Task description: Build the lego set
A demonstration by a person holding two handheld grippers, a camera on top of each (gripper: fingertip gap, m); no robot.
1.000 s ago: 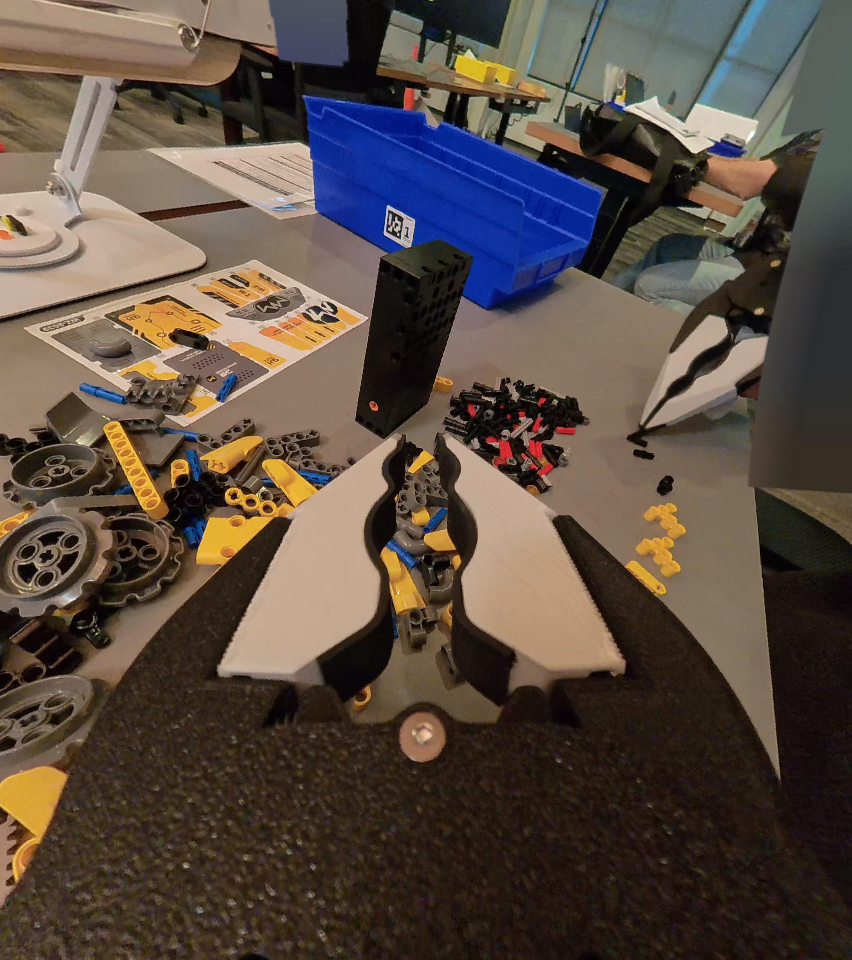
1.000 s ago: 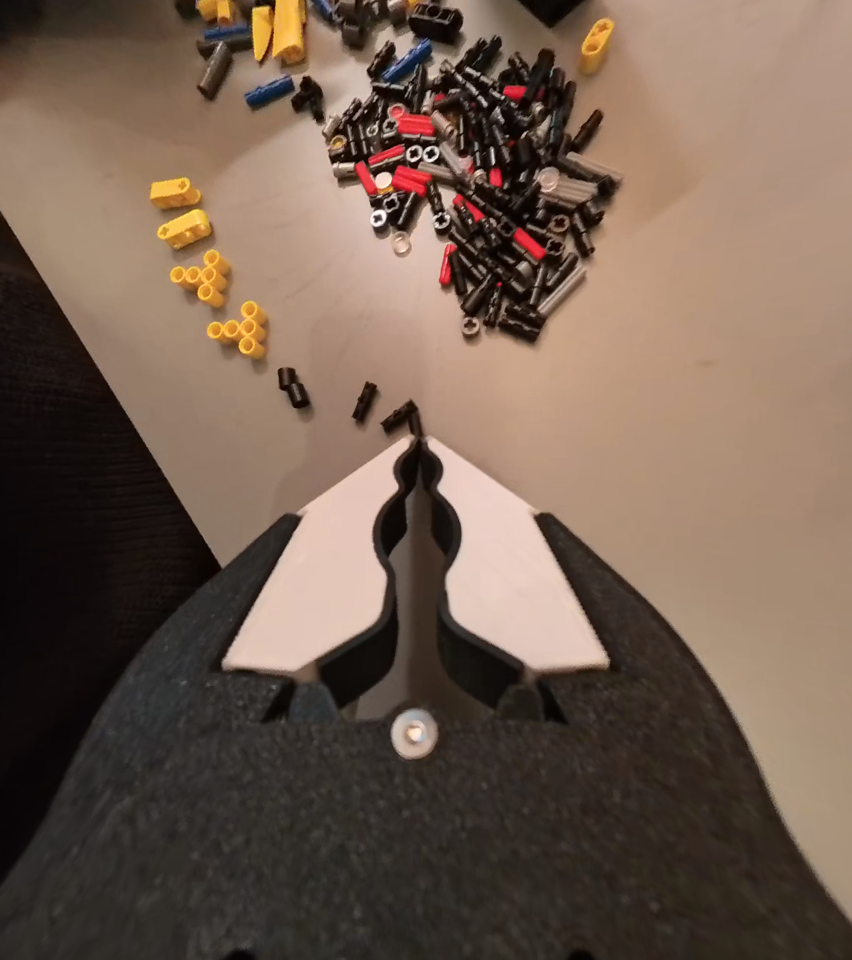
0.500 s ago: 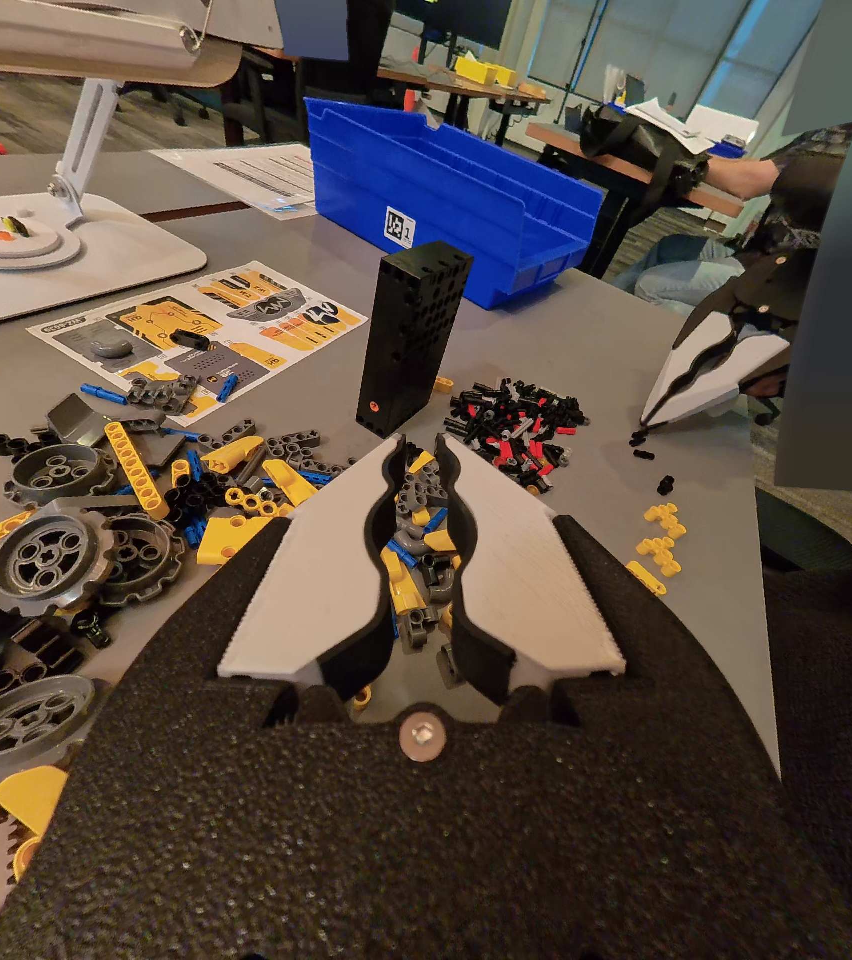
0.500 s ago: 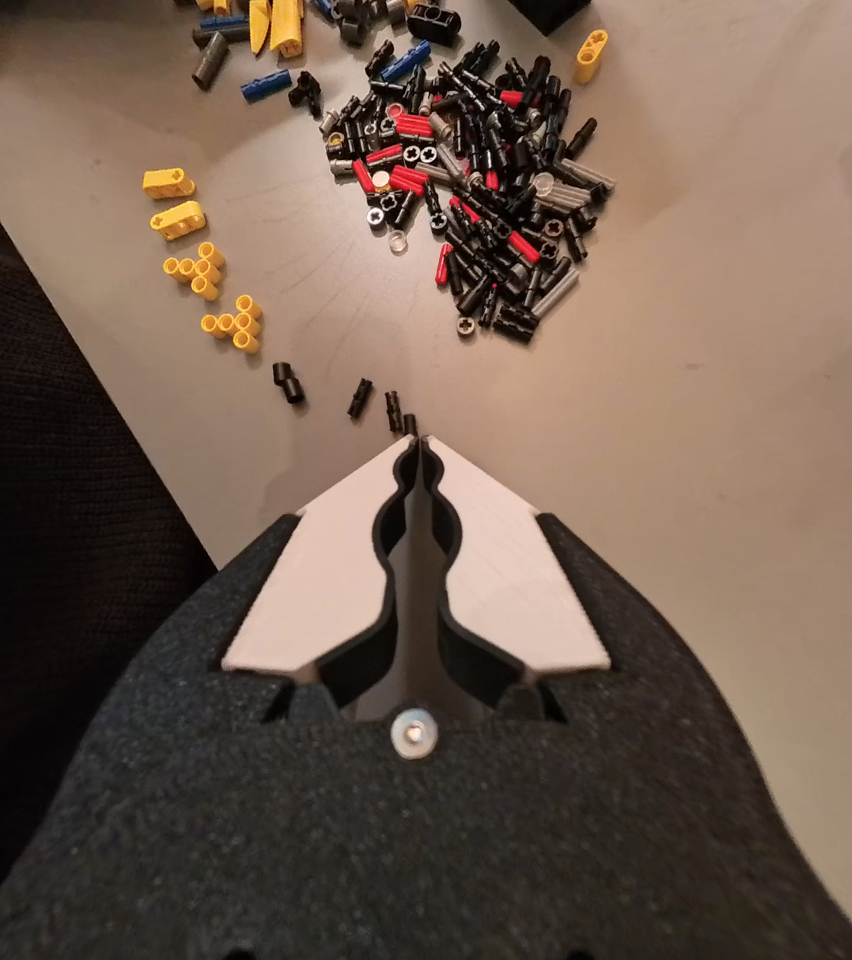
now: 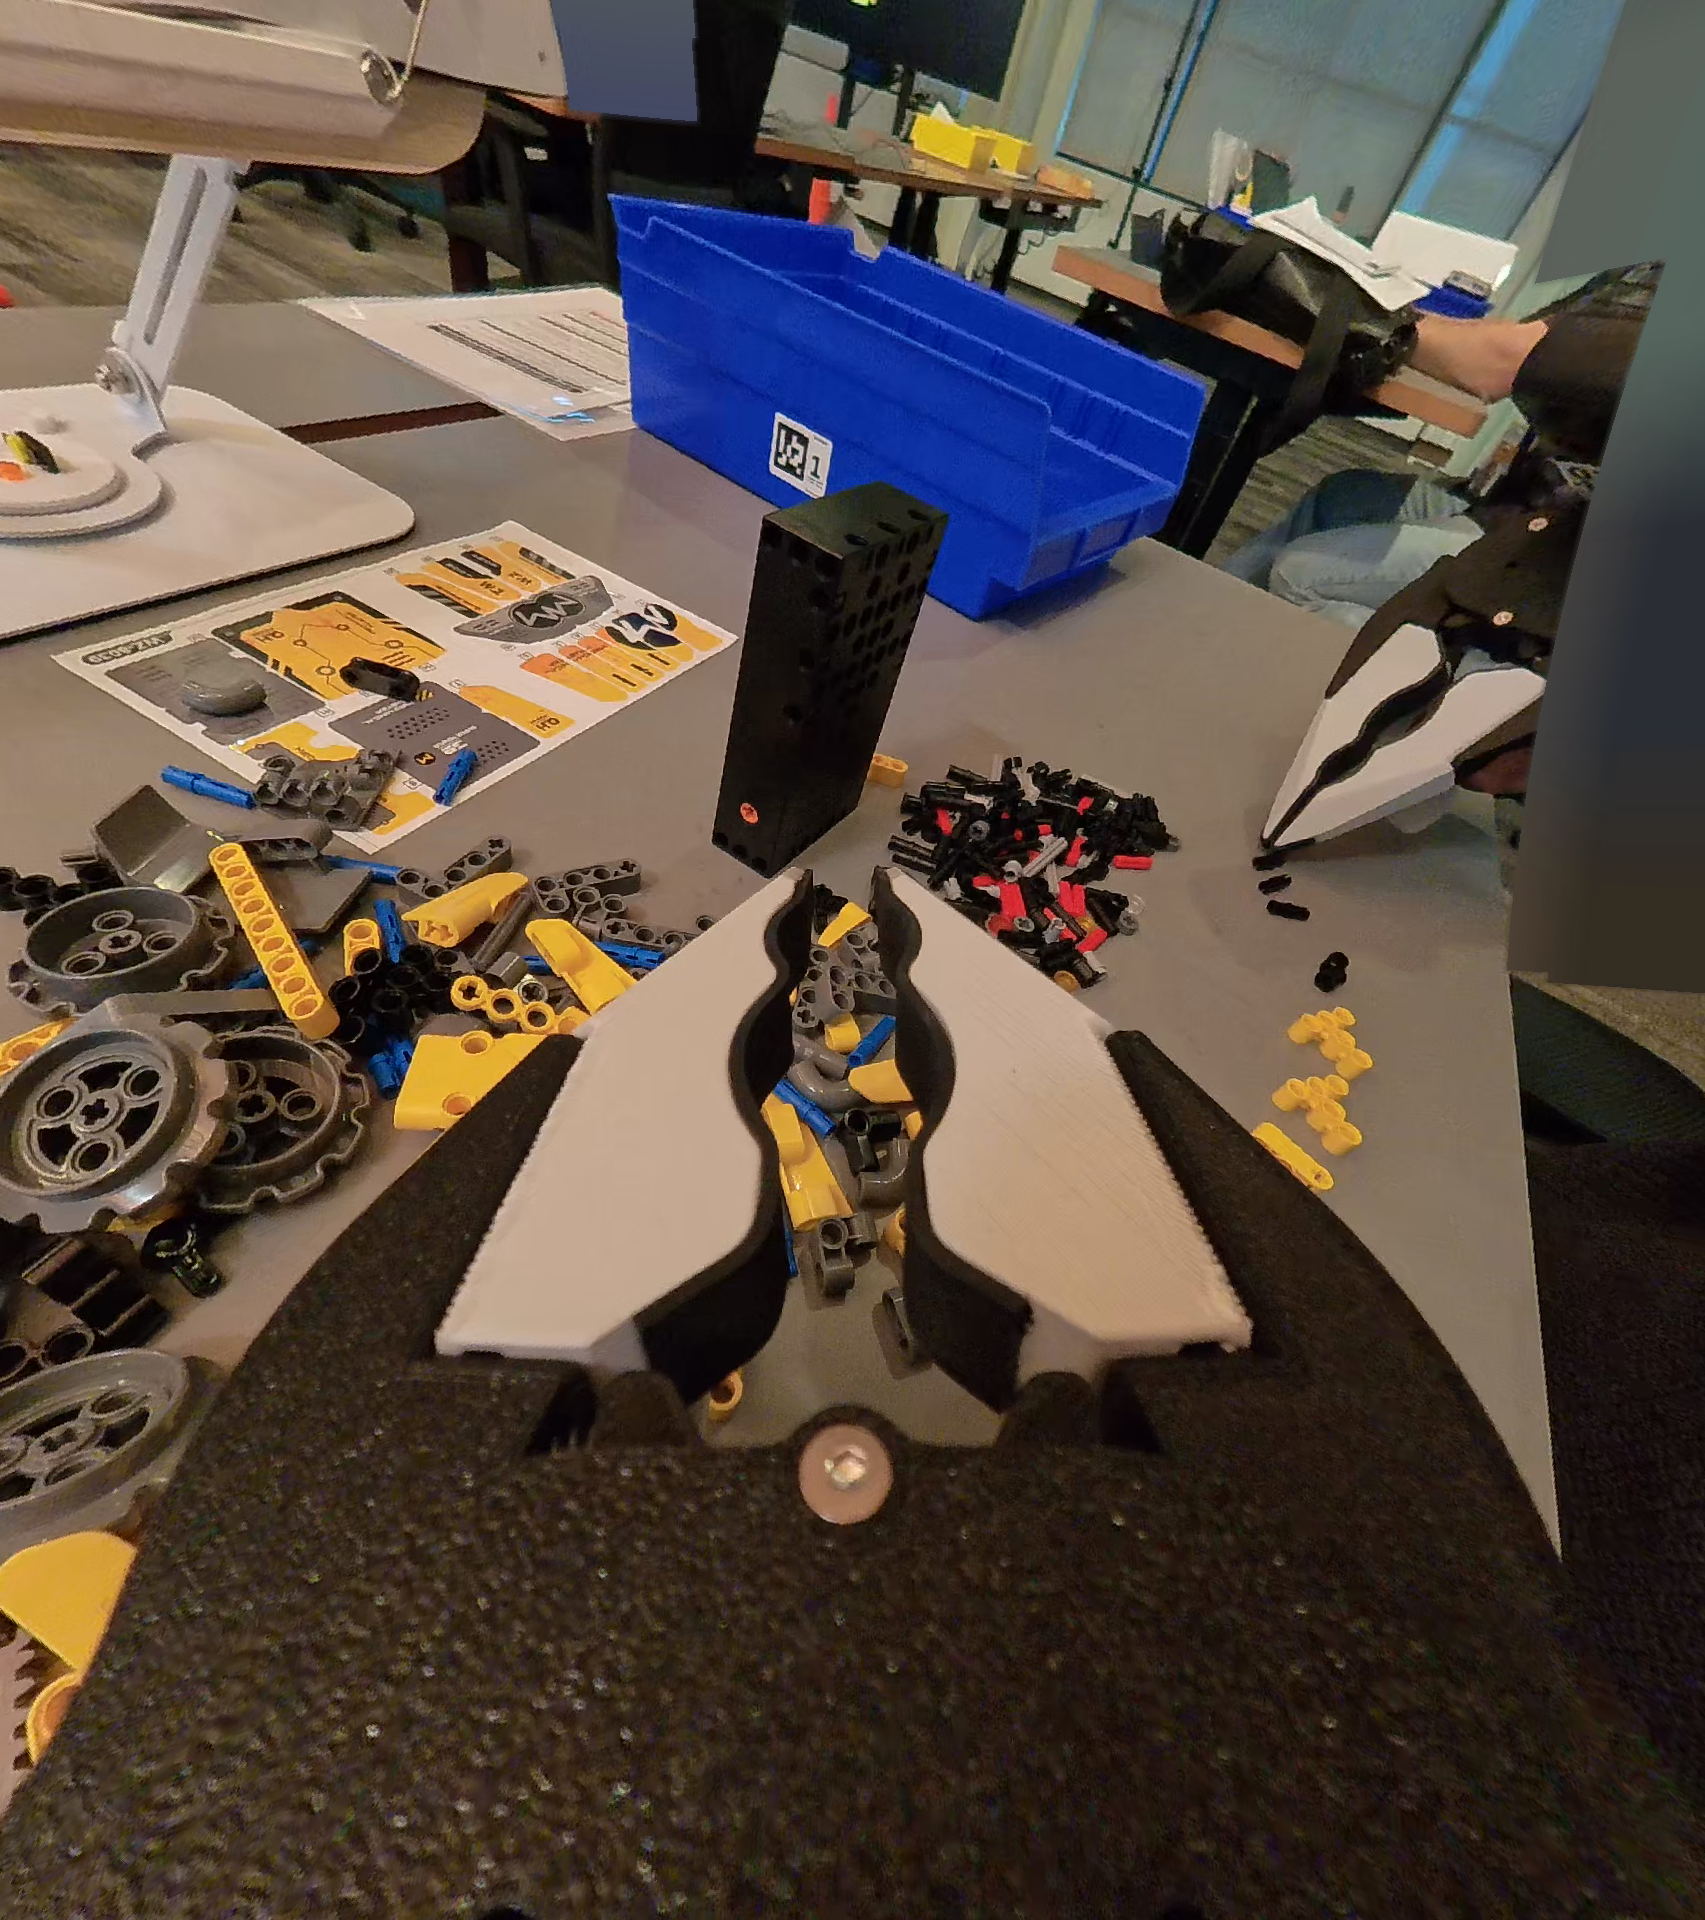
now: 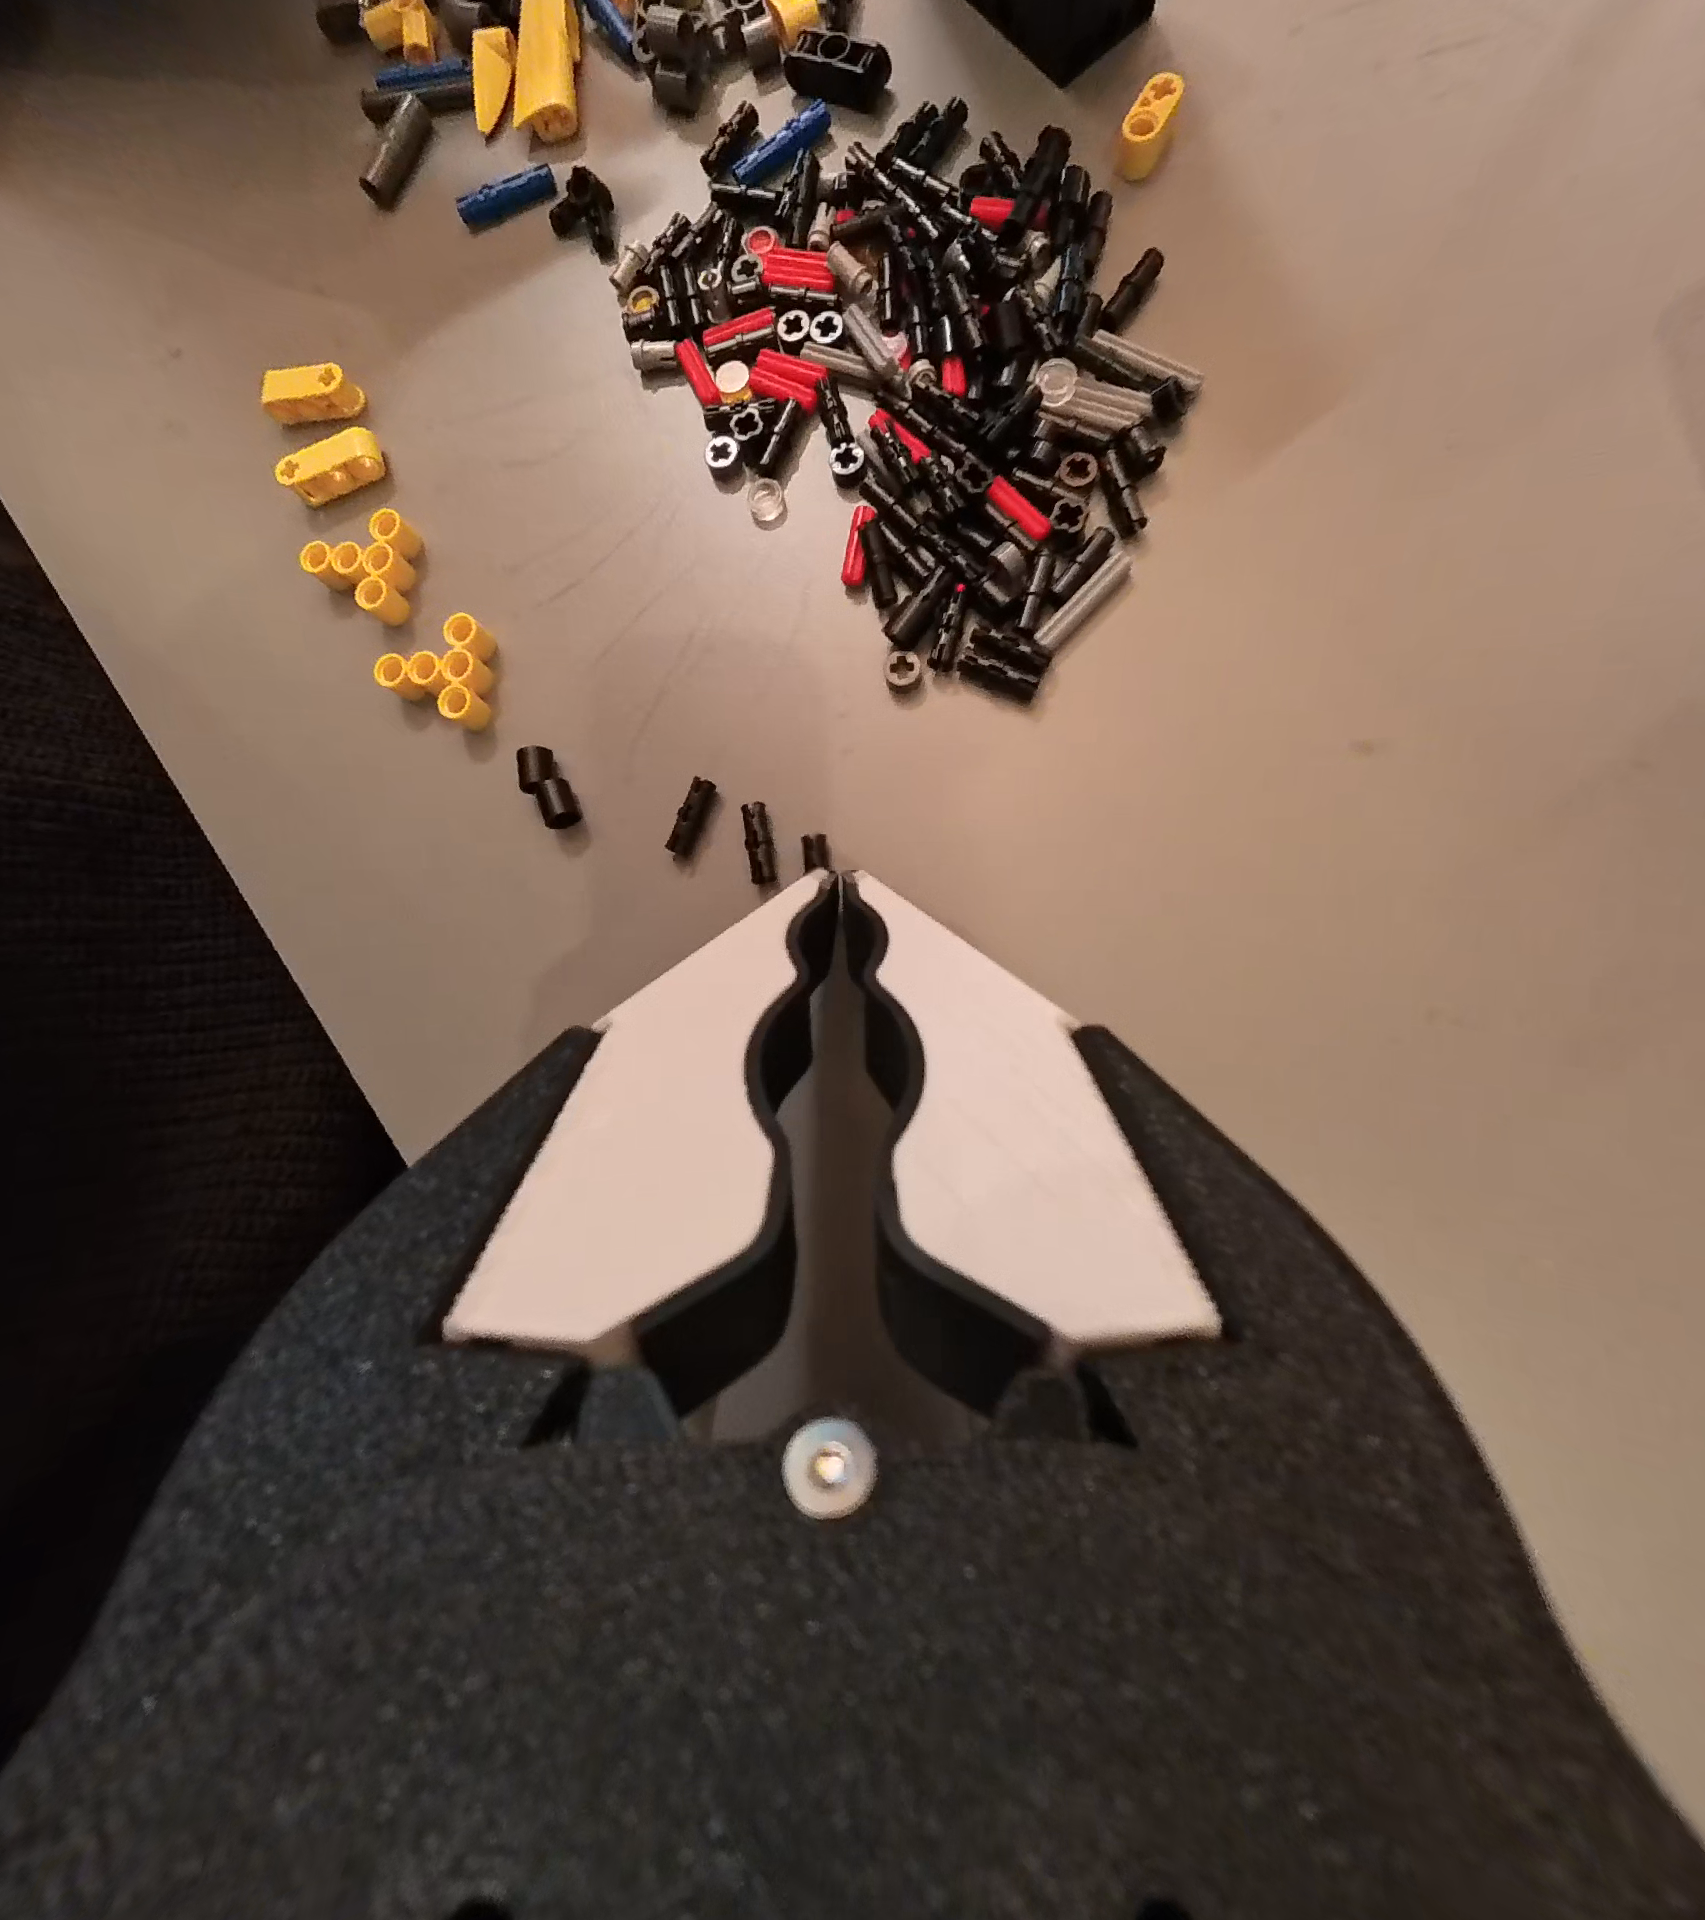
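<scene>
My left gripper [image 5: 843,883] is open and empty, hovering low over a heap of yellow, grey and blue building pieces [image 5: 827,1122]. A tall black block [image 5: 827,675] stands just beyond its tips. My right gripper [image 6: 835,878] has its jaws closed together, tips down on the table against the end of a small black pin [image 6: 815,852]. Two more black pins [image 6: 723,831] and a black connector [image 6: 549,788] lie in a row to its left. The right gripper also shows in the left wrist view [image 5: 1269,844].
A pile of black, red and grey pins [image 6: 931,416] lies ahead of the right gripper, with yellow connectors [image 6: 412,613] to the left by the table edge [image 6: 152,727]. Grey wheels [image 5: 100,1122], a sticker sheet [image 5: 391,665], a blue bin [image 5: 931,395] and a white stand base [image 5: 235,499] sit on the table. My left tips are about 20 cm from the black connector [image 6: 549,788], my right tips only 6 cm. Seen from the left wrist view [image 5: 1332,963] as well. The tall black block [image 5: 827,675] is about 9 cm from my left fingertips.
The right gripper has shifted slightly forward and to the right, with the pin staying at its tips. A pin that lay angled is now straight in the row. The left gripper has not moved.
</scene>
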